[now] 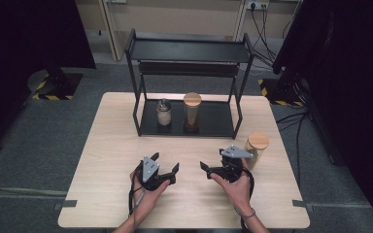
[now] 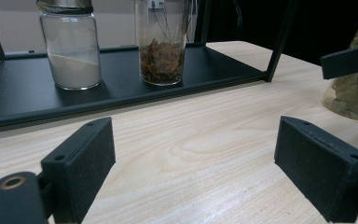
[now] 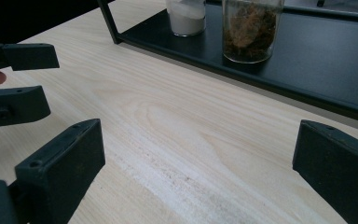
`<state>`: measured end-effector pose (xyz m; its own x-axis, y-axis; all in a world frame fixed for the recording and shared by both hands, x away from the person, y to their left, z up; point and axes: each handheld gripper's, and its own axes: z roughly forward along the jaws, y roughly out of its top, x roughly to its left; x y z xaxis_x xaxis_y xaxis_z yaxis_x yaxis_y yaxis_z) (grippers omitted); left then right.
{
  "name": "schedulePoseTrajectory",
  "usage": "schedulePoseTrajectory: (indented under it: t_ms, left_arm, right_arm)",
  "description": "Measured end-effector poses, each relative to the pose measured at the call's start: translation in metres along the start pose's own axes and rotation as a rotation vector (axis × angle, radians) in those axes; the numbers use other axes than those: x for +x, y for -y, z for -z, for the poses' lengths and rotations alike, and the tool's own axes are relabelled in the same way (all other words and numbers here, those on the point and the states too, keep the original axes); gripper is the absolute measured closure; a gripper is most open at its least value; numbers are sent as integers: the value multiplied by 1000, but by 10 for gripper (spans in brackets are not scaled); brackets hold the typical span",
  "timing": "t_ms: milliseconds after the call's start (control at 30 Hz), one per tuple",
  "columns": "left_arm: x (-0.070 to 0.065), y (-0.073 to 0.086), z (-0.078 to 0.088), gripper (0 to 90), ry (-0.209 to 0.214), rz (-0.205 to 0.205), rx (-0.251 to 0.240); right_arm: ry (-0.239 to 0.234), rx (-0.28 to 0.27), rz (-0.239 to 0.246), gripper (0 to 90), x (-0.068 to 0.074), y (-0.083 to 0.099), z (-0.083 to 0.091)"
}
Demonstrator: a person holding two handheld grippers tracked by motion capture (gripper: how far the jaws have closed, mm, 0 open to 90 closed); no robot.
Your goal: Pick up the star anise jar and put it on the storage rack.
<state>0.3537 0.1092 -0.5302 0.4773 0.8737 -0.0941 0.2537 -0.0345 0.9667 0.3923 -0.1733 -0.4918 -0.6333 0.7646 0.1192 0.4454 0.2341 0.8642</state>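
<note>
Both the left gripper (image 1: 166,168) and right gripper (image 1: 212,160) gape wide, empty. The cork-lidded jar (image 1: 256,148) stands just beside the right one. No label is readable on it.

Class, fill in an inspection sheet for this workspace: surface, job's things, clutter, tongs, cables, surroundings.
Surface: light wooden table, bare at the front.
Job's things: cork-lidded jar on the table beside the right tongs; metal-lidded jar of white powder and tall cork-lidded jar on the black rack's lower shelf.
Clutter: nothing seen.
Tongs: left tongs and right tongs open, empty.
Cables: floor cables at right.
Surroundings: grey carpet, dark curtains.
</note>
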Motion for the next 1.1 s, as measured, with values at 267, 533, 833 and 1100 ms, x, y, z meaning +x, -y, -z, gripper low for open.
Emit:
schedulePoseTrajectory:
  t_ms: [267,533,833,1100]
  left_arm:
    - [0,0,0,117,-1,0,0]
    - [0,0,0,117,-1,-2,1]
    - [0,0,0,118,-3,-1,0]
    - [0,0,0,117,-3,0,1]
  right_arm:
    - [0,-8,6,25,1,3,15]
    - [-6,-5,8,25,2,8,25]
    - [-3,-2,9,26,1,15,39]
    - [5,-4,11,28,-2,25,53]
